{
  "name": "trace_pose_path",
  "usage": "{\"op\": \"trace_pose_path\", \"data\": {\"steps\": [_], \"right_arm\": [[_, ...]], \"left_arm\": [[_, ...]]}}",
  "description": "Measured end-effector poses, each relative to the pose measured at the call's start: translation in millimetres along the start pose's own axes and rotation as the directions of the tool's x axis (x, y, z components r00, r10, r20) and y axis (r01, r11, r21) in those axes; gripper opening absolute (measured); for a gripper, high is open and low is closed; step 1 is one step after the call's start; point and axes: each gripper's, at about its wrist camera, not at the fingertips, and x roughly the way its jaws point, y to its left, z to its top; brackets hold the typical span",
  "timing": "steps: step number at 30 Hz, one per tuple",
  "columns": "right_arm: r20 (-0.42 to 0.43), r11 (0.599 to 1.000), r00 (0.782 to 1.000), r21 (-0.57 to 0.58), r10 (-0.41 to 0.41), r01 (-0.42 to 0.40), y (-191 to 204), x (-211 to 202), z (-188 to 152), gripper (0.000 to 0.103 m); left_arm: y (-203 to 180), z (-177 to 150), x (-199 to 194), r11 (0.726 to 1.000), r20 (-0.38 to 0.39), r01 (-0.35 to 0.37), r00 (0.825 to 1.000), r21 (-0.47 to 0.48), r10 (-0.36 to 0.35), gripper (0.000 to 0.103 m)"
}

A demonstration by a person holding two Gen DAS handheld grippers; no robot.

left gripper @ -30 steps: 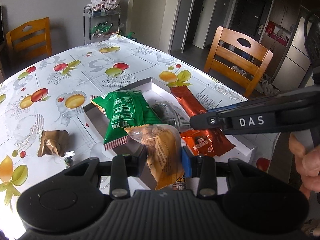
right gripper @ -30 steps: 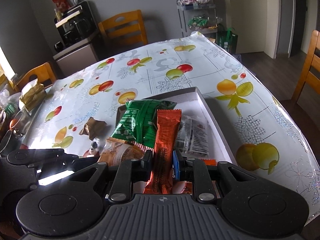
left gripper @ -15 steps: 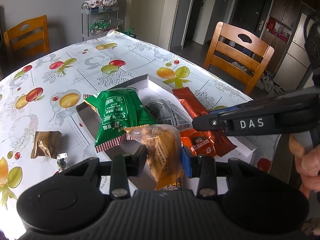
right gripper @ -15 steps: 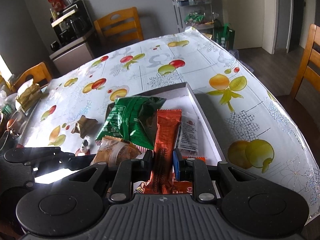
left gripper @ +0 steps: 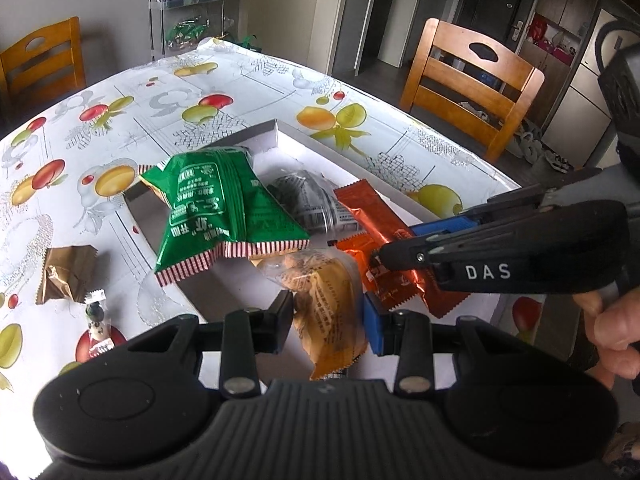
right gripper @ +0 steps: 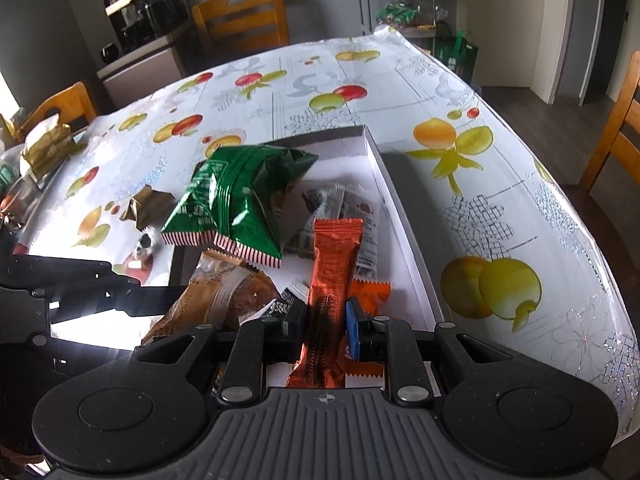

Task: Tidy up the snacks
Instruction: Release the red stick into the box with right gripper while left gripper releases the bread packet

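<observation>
A shallow white box (left gripper: 304, 144) (right gripper: 404, 220) sits on the fruit-print table and holds a green snack bag (left gripper: 216, 208) (right gripper: 240, 204), a clear printed packet (left gripper: 312, 200) and orange wrappers. My left gripper (left gripper: 326, 312) is shut on a yellow-orange snack bag (left gripper: 324, 300) at the box's near edge. My right gripper (right gripper: 326, 322) is shut on a long orange bar (right gripper: 332, 280) over the box; it shows from the side in the left wrist view (left gripper: 500, 256).
A brown wrapper (left gripper: 66, 276) and a small candy (left gripper: 96, 316) lie on the table left of the box. Wooden chairs (left gripper: 468, 80) stand around the table. A wire rack (left gripper: 188, 20) with snacks stands beyond the far edge.
Both grippers have kept their packets and shifted slightly; the box and green bag now sit a little farther and more to the left in view.
</observation>
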Motion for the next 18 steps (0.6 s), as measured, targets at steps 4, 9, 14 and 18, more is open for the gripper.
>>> {"op": "trace_pose_path", "data": {"steps": [4, 9, 14, 18], "right_arm": [[-0.020, 1.000, 1.000, -0.005, -0.001, 0.001, -1, 3, -3, 0.023], [-0.032, 1.000, 0.999, -0.014, -0.011, 0.010, -2, 4, -7, 0.023], [-0.036, 1.000, 0.999, -0.010, -0.017, 0.017, -6, 4, -8, 0.023], [-0.048, 1.000, 0.999, -0.014, -0.021, 0.020, -7, 6, -9, 0.023]], "left_arm": [[-1, -2, 4, 1.000, -0.016, 0.007, 1.000, -0.005, -0.007, 0.036], [-5, -4, 7, 1.000, -0.025, 0.014, 1.000, 0.004, -0.014, 0.036], [-7, -3, 9, 1.000, -0.024, 0.015, 1.000, 0.006, -0.015, 0.036], [-7, -2, 15, 1.000, -0.049, 0.024, 0.998, 0.003, -0.024, 0.036]]}}
